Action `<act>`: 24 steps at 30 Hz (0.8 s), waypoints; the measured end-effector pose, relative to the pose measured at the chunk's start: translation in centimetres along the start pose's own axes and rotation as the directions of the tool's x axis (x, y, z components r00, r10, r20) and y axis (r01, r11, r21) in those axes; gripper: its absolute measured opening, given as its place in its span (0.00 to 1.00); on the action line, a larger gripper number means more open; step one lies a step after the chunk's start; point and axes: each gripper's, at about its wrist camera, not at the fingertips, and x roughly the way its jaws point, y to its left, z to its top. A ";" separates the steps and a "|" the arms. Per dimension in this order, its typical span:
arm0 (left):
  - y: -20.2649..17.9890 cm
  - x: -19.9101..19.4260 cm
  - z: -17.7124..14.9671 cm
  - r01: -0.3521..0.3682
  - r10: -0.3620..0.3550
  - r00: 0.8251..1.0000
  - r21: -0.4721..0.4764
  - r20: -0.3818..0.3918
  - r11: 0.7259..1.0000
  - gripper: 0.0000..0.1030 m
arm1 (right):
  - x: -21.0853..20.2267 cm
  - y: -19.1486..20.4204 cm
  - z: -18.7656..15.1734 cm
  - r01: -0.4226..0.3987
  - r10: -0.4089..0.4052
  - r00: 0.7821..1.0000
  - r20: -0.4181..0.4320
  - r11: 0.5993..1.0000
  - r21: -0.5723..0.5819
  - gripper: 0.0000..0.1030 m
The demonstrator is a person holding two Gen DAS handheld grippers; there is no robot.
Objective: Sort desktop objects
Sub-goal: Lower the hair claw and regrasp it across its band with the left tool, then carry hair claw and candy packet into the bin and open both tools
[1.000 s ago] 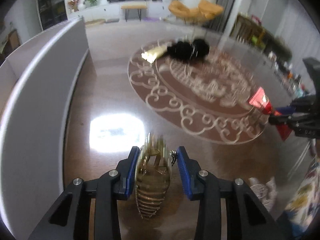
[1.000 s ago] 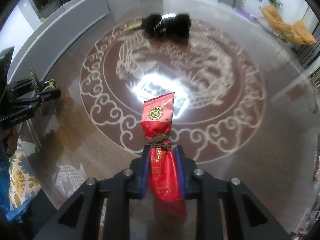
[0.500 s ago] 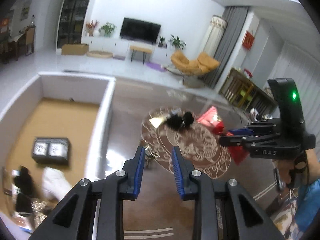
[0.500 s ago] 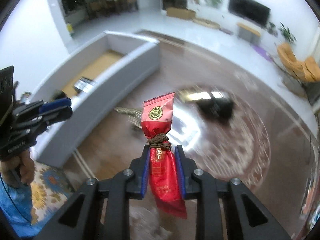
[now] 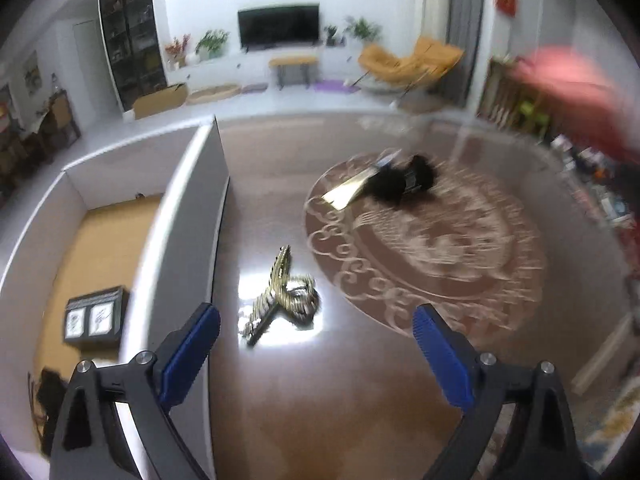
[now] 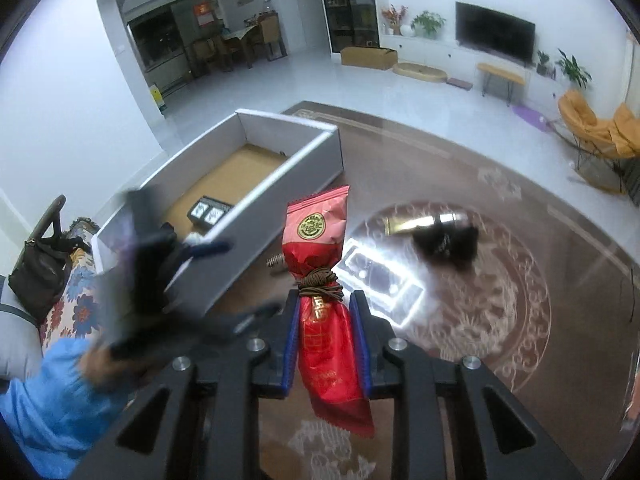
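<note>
Left gripper (image 5: 316, 334): jaws spread wide, blue pads facing each other, nothing between them; it hovered above the glossy brown worktop (image 5: 320, 400).

Gold hair clip (image 5: 280, 294): lay on the worktop ahead of the left gripper, in a bright patch of reflected light, just beside the outer wall of the white box (image 5: 188, 216) and outside it.

White box: open-topped, tan floor; it held a small dark case with two pale panels (image 5: 94, 316) and some blurred dark items at the near corner, too indistinct to name.

Right gripper (image 6: 326, 336): jaws pinching a red packet (image 6: 324, 308) tied at the waist with brown cord; the packet stood roughly upright, its pink-topped end with a round gold emblem rising above the fingertips, its lower end hanging below them. It was held in the air over the worktop, near the box's long wall.

Black fluffy item (image 6: 446, 246): rested on the round scroll-patterned medallion (image 6: 500, 320) of the worktop, touching a flat gold piece (image 6: 408, 224) on its box side, well apart from the hair clip.
</note>
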 end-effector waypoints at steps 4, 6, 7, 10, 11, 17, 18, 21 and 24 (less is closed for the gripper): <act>-1.2 5.4 1.4 -0.110 0.111 0.993 0.063 -0.026 0.992 0.95 | -0.7 -1.3 -2.7 -0.026 0.026 1.000 0.000 0.999 0.040 0.24; -1.7 7.7 1.7 -0.059 0.065 0.994 0.062 -0.089 0.996 0.95 | -1.0 -2.1 -3.7 -0.026 0.026 1.000 0.001 0.999 0.046 0.24; -1.7 8.6 1.6 -0.064 0.070 0.992 0.054 -0.109 0.996 0.95 | -1.2 -2.4 -4.2 -0.031 0.031 1.000 0.003 0.998 0.055 0.24; -1.6 10.5 1.6 -0.078 0.082 0.986 0.030 -0.145 0.996 0.95 | -1.7 -3.0 -5.1 -0.039 0.038 0.999 0.011 0.997 0.066 0.24; -1.3 11.0 1.5 -0.079 0.081 0.985 0.017 -0.154 0.997 0.98 | -1.8 -3.1 -5.4 -0.035 0.035 0.999 0.014 0.997 0.063 0.24; 0.7 10.1 0.9 0.017 -0.027 0.995 -0.101 -0.092 0.995 0.44 | -2.4 -3.9 -5.9 -0.020 0.018 0.999 0.028 0.997 0.070 0.24; 1.0 9.7 0.6 0.062 -0.074 0.993 -0.131 -0.092 0.989 0.44 | -2.4 -4.0 -5.9 -0.011 0.009 0.999 0.031 0.998 0.070 0.24; 0.9 8.3 -0.4 0.072 -0.081 0.995 -0.143 -0.058 0.987 0.44 | -2.3 -4.5 -5.9 -0.004 0.001 0.999 0.035 0.996 0.085 0.24; 0.8 5.4 -1.2 0.137 -0.141 0.990 -0.191 -0.005 0.972 0.44 | -2.0 -4.9 -5.9 -0.002 -0.001 0.999 0.032 0.995 0.099 0.24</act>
